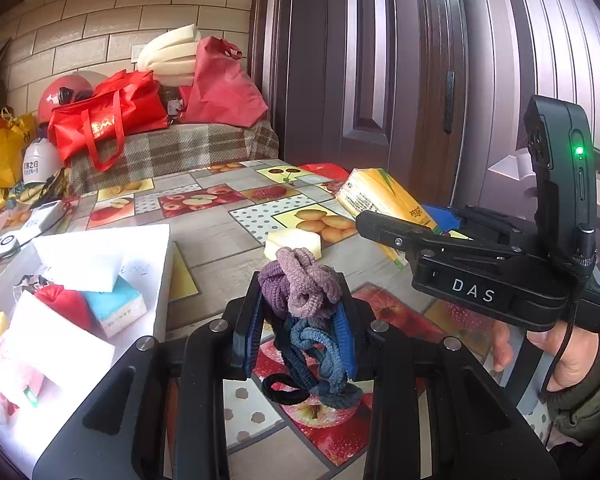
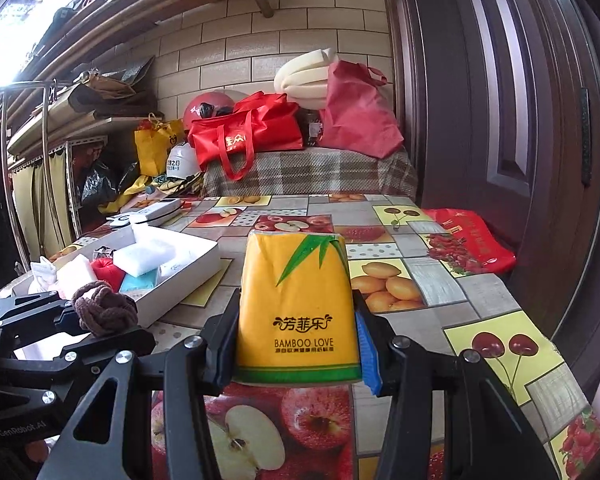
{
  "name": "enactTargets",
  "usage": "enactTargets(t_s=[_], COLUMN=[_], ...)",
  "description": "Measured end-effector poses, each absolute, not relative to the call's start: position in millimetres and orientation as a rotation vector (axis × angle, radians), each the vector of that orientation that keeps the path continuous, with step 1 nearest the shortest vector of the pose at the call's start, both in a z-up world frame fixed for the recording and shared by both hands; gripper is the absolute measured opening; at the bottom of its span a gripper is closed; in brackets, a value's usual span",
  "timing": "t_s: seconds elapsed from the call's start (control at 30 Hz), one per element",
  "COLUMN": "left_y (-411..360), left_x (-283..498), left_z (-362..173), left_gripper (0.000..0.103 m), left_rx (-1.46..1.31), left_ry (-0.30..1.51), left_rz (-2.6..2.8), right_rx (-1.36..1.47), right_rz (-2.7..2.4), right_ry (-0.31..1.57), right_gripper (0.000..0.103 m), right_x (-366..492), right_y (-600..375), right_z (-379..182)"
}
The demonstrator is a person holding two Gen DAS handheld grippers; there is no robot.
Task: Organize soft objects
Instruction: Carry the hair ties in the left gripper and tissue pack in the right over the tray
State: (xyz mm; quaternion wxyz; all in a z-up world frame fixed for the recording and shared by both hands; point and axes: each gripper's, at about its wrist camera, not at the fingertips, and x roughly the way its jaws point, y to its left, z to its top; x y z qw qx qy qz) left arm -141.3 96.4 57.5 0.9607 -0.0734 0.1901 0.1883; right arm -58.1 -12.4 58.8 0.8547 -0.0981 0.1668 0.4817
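Note:
In the left wrist view my left gripper (image 1: 298, 314) is shut on a knotted bundle of hair ties (image 1: 308, 288), mauve, purple, blue and black, held above the fruit-print tablecloth (image 1: 220, 280). My right gripper (image 2: 296, 334) is shut on a yellow tissue pack (image 2: 296, 280) printed BAMBOO LOVE, lifted off the table. From the left wrist view the tissue pack (image 1: 384, 196) shows at the right. A white box (image 1: 160, 264) at the left holds white foam blocks, a red soft item and a blue tissue pack. A pale sponge (image 1: 292, 242) lies on the table ahead.
Behind the table, a plaid-covered bench (image 2: 312, 172) carries red bags, a red helmet and rolled foam. A dark door (image 2: 500, 120) bounds the right side. A red cloth pouch (image 2: 472, 240) lies at the table's right edge. A white device (image 2: 156, 208) with a cable sits beyond the box.

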Motion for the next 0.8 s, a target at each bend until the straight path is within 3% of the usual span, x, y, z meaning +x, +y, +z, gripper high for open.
enactTargets(t_s=[0.8], left_y=[104], left_x=[-156], left_z=[56], left_gripper=[0.031], left_rx=[-0.17], left_ry=[0.384], left_rz=[0.403], right_rx=[-0.224], right_rz=[1.039], right_ry=[0.367], right_gripper=[0.05], right_x=[-72], right_y=[-2], right_z=[58])
